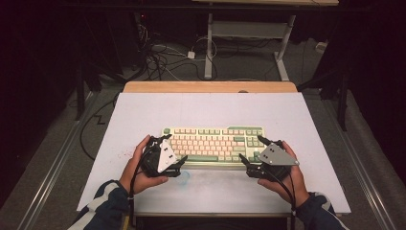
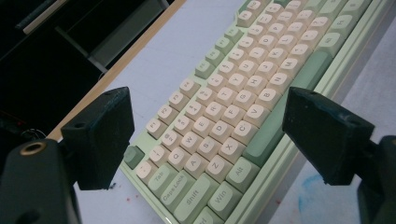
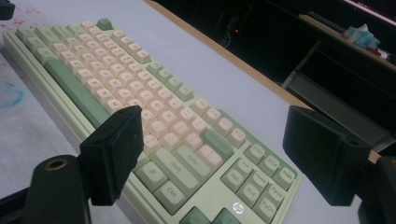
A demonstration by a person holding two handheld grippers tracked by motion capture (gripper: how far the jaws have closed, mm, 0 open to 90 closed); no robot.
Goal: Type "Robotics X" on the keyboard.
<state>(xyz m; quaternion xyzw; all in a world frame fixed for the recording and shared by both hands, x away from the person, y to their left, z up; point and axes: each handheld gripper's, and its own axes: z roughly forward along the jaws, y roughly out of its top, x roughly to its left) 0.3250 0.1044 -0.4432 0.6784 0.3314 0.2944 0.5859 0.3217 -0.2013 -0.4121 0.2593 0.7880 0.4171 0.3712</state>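
- Left gripper [image 1: 173, 154]: one, held in the person's left hand [image 1: 138, 167] at about 7 o'clock of the table; jaws spread wide, nothing between them. In the left gripper view [image 2: 205, 140] the jaws straddle the keyboard's left end from above, apart from the keys.
- Right gripper [image 1: 253, 151]: one, held in the right hand [image 1: 293, 177] at about 5 o'clock; jaws likewise spread, holding nothing. In the right gripper view [image 3: 212, 156] they frame the keyboard's right end, one jaw over the near edge, the other past the far right corner.
- Grey three-cornered plates: two, one atop each gripper.
- Keyboard [image 1: 213, 145]: one, pale green case with cream and green keycaps, lying flat at table centre, long side running 9 to 3 o'clock. Grippers flank its two near corners.
- Table [image 1: 206, 110]: one white top with a wooden strip along the 12 o'clock edge. Wide bare surface from the keyboard toward 12 o'clock, and to 9 and 3 o'clock; a narrower band at 6 o'clock between keyboard and near edge.
- Blue smudge [image 1: 184, 178]: one, on the table at 6 o'clock of the keyboard's left end; seen also in the left gripper view [image 2: 310, 189].
- Red specks [image 2: 127, 199]: a few, on the table by the keyboard's left end.
- Second table's legs [image 1: 209, 43] and floor cables [image 1: 160, 60]: beyond the 12 o'clock edge, well apart.
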